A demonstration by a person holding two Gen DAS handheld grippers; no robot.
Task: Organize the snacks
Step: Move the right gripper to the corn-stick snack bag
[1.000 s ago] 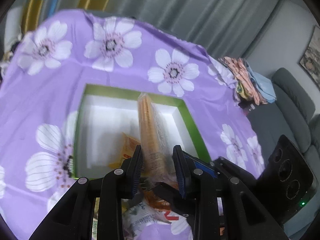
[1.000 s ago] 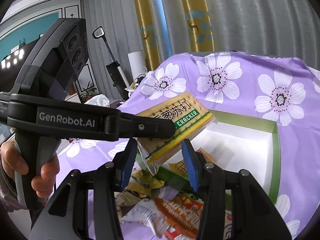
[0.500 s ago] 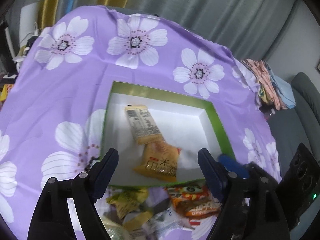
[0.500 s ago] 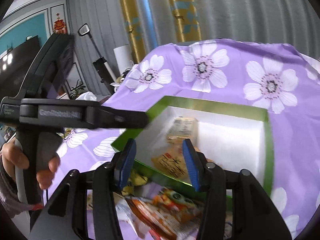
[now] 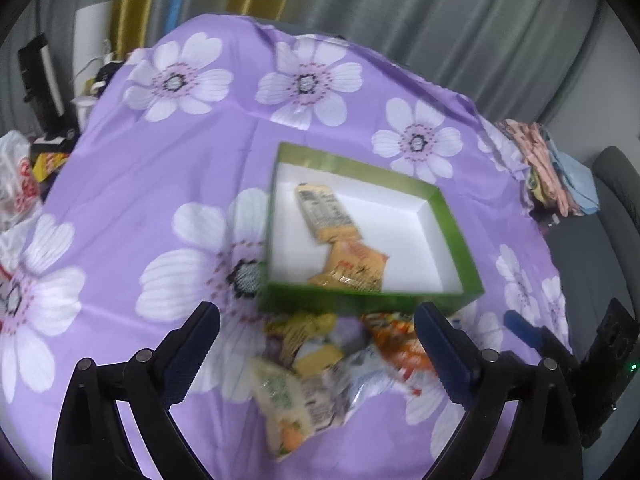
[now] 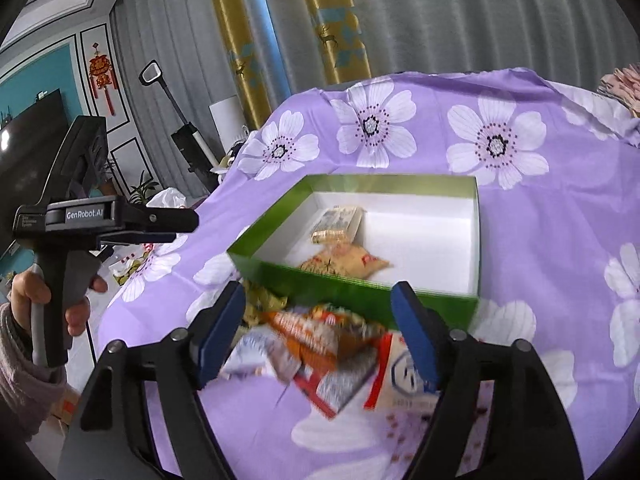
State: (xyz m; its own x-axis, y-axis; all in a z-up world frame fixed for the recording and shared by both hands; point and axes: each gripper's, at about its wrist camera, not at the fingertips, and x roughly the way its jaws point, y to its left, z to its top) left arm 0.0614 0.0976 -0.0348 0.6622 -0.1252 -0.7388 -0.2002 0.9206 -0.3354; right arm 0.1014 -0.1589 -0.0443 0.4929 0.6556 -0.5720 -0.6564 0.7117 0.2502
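Nearest, the left gripper [image 5: 316,346] and right gripper [image 6: 318,330] hang over a heap of snacks [image 5: 320,364] on the purple cloth [image 5: 140,200], jaws opening, nothing between the pads. Just beyond lies the green box [image 5: 368,302], holding a cracker pack [image 5: 324,210] and an orange packet [image 5: 352,264].

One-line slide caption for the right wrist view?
Opening right gripper above loose snack packets; two packets lie in green box.

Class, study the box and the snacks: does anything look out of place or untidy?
Yes. Only two packets lie inside the green box; the other snack packets sit in a jumbled, overlapping heap on the purple cloth, outside its near wall.
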